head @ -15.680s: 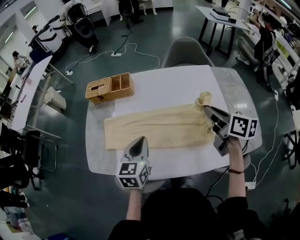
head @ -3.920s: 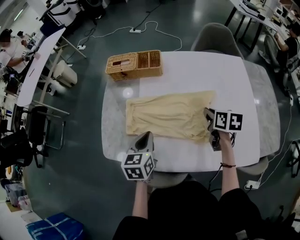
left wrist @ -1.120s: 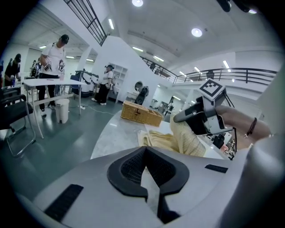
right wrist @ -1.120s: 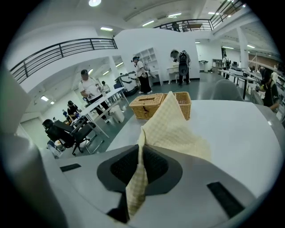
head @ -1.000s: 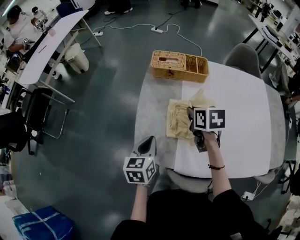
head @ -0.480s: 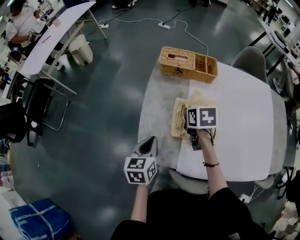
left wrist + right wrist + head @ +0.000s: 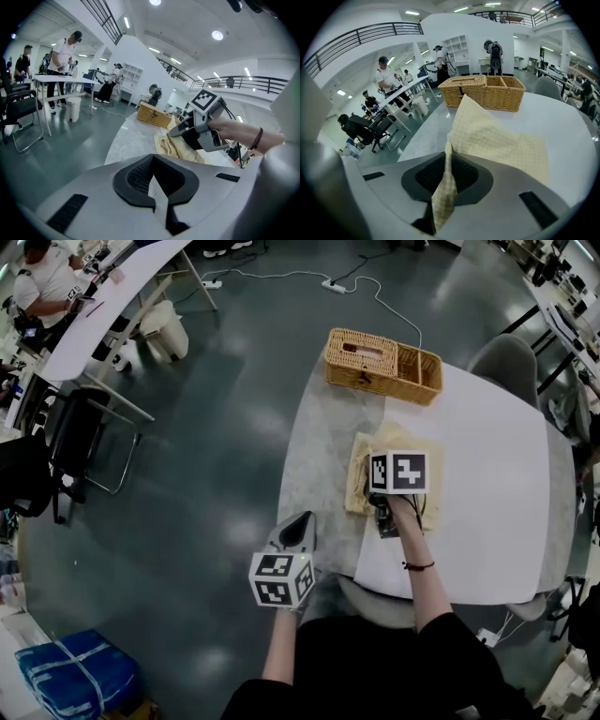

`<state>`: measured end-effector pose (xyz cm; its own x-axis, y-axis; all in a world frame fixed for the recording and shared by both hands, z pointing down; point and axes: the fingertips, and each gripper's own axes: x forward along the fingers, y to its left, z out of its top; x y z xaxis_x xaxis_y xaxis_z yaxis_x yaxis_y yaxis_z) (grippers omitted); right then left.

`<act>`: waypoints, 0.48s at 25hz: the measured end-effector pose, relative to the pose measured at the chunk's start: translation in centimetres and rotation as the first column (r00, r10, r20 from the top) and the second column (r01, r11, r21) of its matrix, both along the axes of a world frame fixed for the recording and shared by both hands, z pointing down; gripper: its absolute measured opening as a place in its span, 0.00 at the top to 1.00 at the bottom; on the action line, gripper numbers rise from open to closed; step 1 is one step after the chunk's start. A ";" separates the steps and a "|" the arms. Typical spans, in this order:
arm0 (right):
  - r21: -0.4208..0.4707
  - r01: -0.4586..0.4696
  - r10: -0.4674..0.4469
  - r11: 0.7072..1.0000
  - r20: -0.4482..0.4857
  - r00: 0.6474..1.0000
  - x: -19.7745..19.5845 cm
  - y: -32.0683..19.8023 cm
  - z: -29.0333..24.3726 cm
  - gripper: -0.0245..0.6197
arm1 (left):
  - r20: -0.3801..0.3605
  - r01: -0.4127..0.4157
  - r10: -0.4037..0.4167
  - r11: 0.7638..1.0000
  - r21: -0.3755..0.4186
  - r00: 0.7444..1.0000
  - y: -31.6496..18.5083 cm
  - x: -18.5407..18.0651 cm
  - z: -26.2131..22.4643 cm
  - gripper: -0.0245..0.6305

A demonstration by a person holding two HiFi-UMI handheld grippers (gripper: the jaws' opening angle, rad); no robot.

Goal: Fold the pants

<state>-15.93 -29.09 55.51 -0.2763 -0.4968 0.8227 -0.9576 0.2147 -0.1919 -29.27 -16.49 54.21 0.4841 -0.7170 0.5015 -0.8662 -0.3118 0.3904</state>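
While the right gripper (image 7: 446, 176) is pinching a thin edge of the pale yellow pants (image 7: 501, 140), jaws nearly together with the cloth running up between them, the main risk is lying in that narrow hold. A sideways tug is likely to be pulling the fabric out, and the flap would be dropping crooked. The pants are lying bunched and partly folded near the table's (image 7: 473, 521) left side, just short of the wicker basket (image 7: 382, 365). The left gripper (image 7: 157, 183) is hovering off the table over the floor, jaws closed on nothing, so nothing is pinning the lower layers. A pull on the raised flap could be dragging the whole bundle toward the rim. In the head view the marker cube is covering most of the fold, so its edges may or may not be lining up.

The tabletop is showing white on the right and grey, marble-like, on the left, and it is looking smooth, so the cloth is probably sliding easily on it. A grey chair (image 7: 502, 362) is standing at the far side. Around it a large hall with a glossy dark floor is spreading out, with cables (image 7: 366, 287) trailing across it, a long white desk (image 7: 103, 296) where people are working, and a black chair (image 7: 84, 456).
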 end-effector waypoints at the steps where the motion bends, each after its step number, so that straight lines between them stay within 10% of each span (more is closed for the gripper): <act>1: -0.004 -0.002 0.002 1.000 0.012 1.000 -0.2 0.0 0.0 0.90 | -0.001 0.001 -0.001 1.000 -0.002 1.000 0.0 -0.1 0.0 0.95; 12: 0.002 -0.036 0.036 0.999 0.052 0.998 -1.4 -0.1 0.6 0.81 | 0.000 0.005 -0.005 1.000 -0.005 1.000 0.0 -0.1 0.1 0.95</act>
